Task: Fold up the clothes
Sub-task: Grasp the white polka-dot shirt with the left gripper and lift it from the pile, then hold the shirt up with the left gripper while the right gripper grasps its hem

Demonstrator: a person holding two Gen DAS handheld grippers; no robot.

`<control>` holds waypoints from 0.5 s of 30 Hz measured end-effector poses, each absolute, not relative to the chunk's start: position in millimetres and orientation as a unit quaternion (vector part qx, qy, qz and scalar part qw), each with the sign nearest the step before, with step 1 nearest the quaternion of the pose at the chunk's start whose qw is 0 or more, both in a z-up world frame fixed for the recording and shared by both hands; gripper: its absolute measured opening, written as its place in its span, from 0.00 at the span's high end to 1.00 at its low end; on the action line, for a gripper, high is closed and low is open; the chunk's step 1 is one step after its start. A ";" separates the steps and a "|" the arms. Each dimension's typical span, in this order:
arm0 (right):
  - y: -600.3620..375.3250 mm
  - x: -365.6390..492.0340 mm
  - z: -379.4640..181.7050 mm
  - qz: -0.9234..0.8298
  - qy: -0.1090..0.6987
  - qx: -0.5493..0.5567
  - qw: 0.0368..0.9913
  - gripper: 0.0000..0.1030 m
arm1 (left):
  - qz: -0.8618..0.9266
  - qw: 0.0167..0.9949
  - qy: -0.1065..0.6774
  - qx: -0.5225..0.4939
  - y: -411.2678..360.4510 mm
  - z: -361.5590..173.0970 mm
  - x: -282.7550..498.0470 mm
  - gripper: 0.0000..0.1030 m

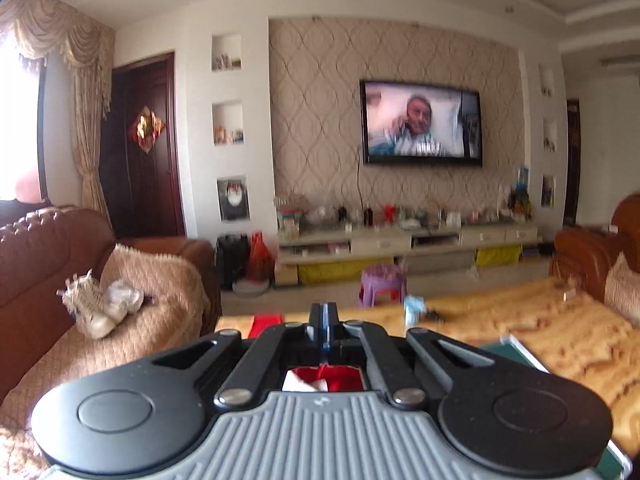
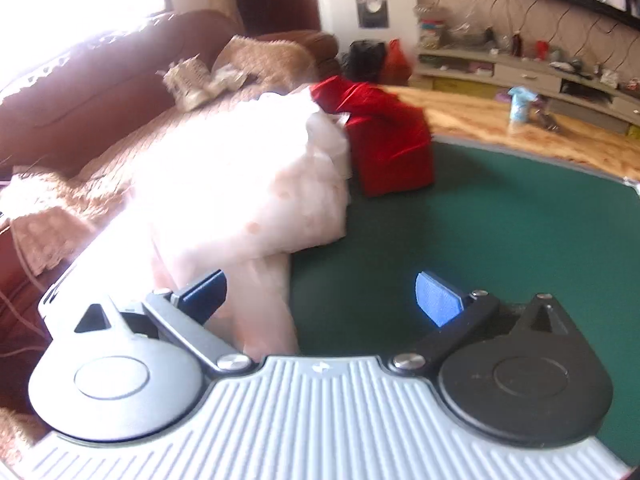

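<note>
A pale pink-white garment [image 2: 240, 184] is bunched in a high mound on the left part of the green table top [image 2: 500, 220]. One fold of it hangs down between my right gripper's fingers. A red garment [image 2: 384, 140] lies crumpled just beyond it. My right gripper [image 2: 320, 296] is open, its left finger [image 2: 204, 292] against the pale cloth and its right finger [image 2: 436, 300] over bare green. My left gripper [image 1: 324, 316] is shut and raised, pointing across the room, with no cloth visible at its tips. Red and white cloth [image 1: 320, 380] shows below, through the gap behind its fingers.
A brown sofa with a tan throw [image 1: 152, 320] stands on the left, with a pale bundle [image 1: 96, 304] on it. A wood-grain table [image 1: 540, 332] carries a small blue carton [image 1: 414, 308]. Beyond are a purple stool [image 1: 382, 284], a TV cabinet [image 1: 400, 240] and another sofa [image 1: 592, 256] at right.
</note>
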State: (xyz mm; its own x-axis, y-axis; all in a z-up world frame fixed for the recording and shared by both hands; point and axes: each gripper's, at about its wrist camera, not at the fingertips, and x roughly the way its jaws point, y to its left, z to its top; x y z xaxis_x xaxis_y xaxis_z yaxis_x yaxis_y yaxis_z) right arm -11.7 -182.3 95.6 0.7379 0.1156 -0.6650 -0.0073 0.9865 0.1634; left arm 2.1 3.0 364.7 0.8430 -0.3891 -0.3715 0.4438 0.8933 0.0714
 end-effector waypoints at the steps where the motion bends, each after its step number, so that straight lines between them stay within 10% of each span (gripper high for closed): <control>1: -178.7 -13.2 94.0 0.037 0.365 0.075 0.927 0.00 | -0.216 0.954 0.193 0.080 1.1 359.6 -0.8 1.00; 7: -163.9 -21.1 77.8 0.045 0.388 0.056 0.919 0.00 | -0.191 0.919 0.337 0.075 -9.8 275.7 31.5 0.90; 10: -162.6 -20.5 68.4 0.043 0.397 0.050 0.915 0.00 | -0.169 0.906 0.381 0.072 -15.3 224.8 59.1 0.44; 15: -161.4 -16.3 56.1 0.039 0.407 0.040 0.912 0.00 | -0.152 0.898 0.404 0.082 -29.2 157.7 94.3 0.31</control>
